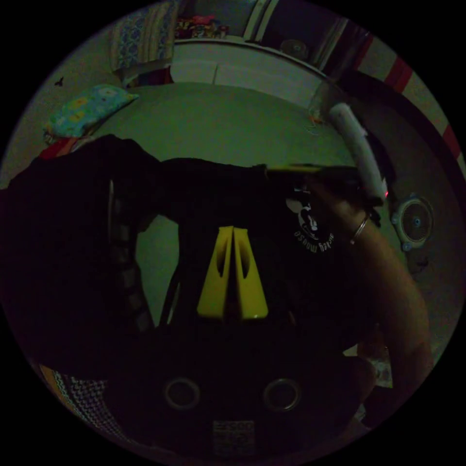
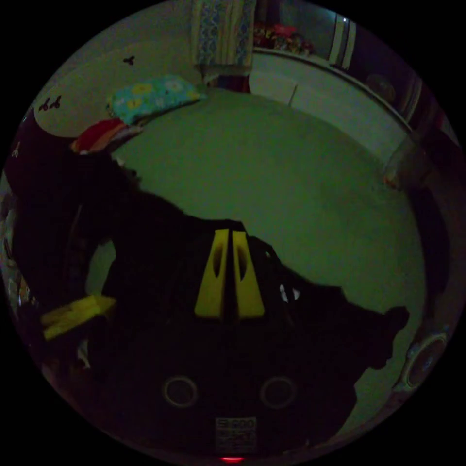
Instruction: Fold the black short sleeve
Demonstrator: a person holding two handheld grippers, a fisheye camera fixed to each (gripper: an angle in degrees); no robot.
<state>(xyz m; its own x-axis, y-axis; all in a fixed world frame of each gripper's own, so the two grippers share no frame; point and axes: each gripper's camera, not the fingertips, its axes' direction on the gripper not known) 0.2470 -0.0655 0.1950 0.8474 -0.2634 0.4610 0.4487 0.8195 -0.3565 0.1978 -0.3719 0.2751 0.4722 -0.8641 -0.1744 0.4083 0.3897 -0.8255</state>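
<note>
The black short sleeve shirt (image 1: pixel 73 233) hangs lifted over a green bed sheet (image 1: pixel 228 121), with a white print (image 1: pixel 310 225) near its right side. My left gripper (image 1: pixel 232 229) has its yellow jaws pressed together, the black cloth pinched between them. The right gripper (image 1: pixel 310 169) holds the shirt's top edge further right, with a forearm and bangle (image 1: pixel 360 228) behind it. In the right gripper view, the right gripper (image 2: pixel 229 233) is shut on the upper edge of the shirt (image 2: pixel 160 252). The left gripper (image 2: pixel 73 310) shows at the lower left.
A floral pillow (image 2: pixel 150 97) and red folded cloth (image 2: pixel 99 133) lie at the bed's far side. A white cupboard (image 2: pixel 315 82) runs behind the bed. A small round fan (image 1: pixel 412 221) stands off the bed. The room is very dim.
</note>
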